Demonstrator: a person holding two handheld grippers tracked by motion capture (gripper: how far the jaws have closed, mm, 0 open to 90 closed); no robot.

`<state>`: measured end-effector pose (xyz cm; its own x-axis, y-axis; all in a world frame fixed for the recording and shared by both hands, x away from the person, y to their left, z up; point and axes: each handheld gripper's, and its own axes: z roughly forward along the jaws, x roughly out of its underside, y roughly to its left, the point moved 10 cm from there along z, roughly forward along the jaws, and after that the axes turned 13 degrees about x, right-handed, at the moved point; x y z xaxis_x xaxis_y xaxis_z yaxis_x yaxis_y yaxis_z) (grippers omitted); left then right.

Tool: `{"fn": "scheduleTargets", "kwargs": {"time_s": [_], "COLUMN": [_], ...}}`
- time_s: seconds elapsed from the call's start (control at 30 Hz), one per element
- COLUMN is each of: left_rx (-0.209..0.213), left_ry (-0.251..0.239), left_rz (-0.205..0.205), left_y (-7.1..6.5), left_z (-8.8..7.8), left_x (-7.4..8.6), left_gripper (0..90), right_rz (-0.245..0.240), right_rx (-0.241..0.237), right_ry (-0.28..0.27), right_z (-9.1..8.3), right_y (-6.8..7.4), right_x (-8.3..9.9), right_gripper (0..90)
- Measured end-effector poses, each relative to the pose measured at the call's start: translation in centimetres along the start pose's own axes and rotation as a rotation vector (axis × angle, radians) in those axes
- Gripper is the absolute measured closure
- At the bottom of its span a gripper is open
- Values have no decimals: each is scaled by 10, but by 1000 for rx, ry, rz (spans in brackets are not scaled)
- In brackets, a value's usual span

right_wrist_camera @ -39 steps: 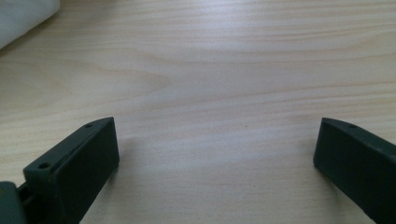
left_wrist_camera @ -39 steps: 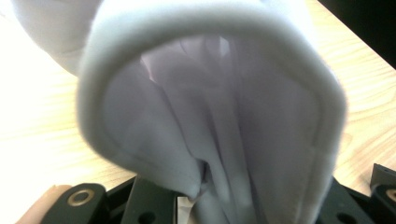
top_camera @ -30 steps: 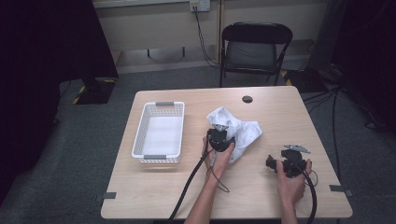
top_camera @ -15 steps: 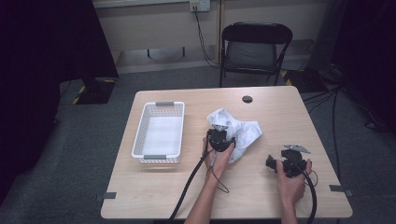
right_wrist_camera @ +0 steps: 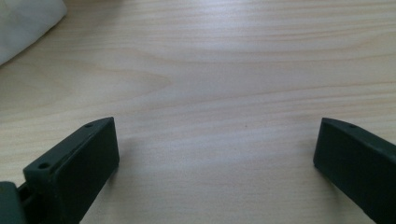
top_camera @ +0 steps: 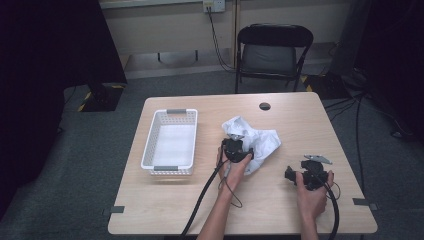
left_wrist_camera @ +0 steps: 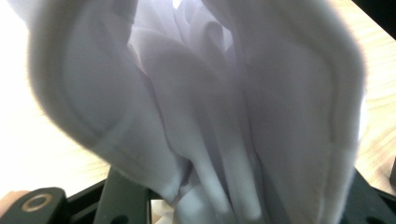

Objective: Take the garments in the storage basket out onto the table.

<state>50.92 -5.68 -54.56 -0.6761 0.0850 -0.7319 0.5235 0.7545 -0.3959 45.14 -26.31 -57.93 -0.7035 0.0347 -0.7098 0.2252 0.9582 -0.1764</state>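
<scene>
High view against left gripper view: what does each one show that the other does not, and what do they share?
High view alone: the basket, the chair, the right gripper over bare table, both forearms. Left gripper view alone: the cloth's folds and stitched hem close up, bunched between the jaws, which have just been opening. Shared: the white cloth, the left gripper at it, the wooden tabletop.

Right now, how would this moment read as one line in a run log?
left gripper: jaws just opening, crumpled white cloth between them | right gripper: open, above wooden table | white plastic basket: empty
</scene>
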Motion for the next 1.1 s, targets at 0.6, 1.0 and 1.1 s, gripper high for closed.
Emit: {"fn": "scheduleTargets", "kwargs": {"time_s": [0.6,1.0,1.1], "left_rx": [29,37,21], "left_ry": [9,43,35], "left_rz": [1,22,22], "left_y": [-5,-4,-3], "left_z": [6,3,1], "left_x": [3,5,4], "left_gripper": [193,85,88], "right_rz": [0,0,0], "right_rx": [0,0,0], "right_ry": [0,0,0], "right_z": [0,0,0], "right_y": [0,0,0], "right_x": [0,0,0], "right_gripper": [0,0,0]}}
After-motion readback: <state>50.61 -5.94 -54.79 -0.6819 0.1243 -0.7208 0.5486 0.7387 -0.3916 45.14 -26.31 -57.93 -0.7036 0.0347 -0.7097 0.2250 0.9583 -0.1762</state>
